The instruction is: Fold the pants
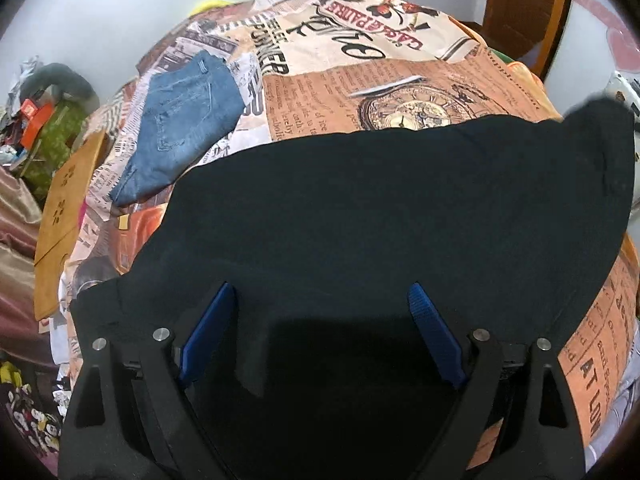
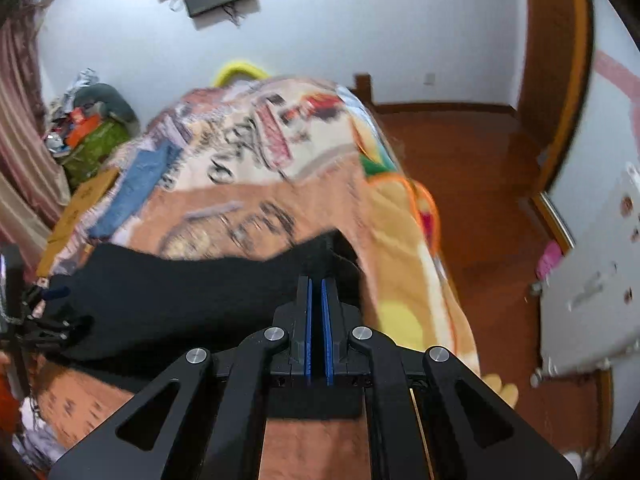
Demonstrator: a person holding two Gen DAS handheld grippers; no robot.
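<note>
The black pants (image 1: 380, 208) lie spread across the near part of the bed, over a newspaper-print blanket (image 1: 360, 76). My left gripper (image 1: 322, 300) is open, its blue pads wide apart over the pants' near edge, holding nothing. My right gripper (image 2: 319, 284) is shut on the right end of the black pants (image 2: 180, 292) and holds that end lifted above the blanket (image 2: 280, 200). The right wrist view is blurred by motion. The left gripper (image 2: 52, 300) shows at that view's left edge, at the pants' other end.
Folded blue jeans (image 1: 180, 120) lie on the blanket at the far left. A cardboard piece (image 1: 68, 216) leans at the bed's left side, with clutter (image 1: 40, 120) beyond. To the right of the bed are wooden floor (image 2: 480, 208), a door frame (image 2: 560, 80) and a white cabinet (image 2: 592, 280).
</note>
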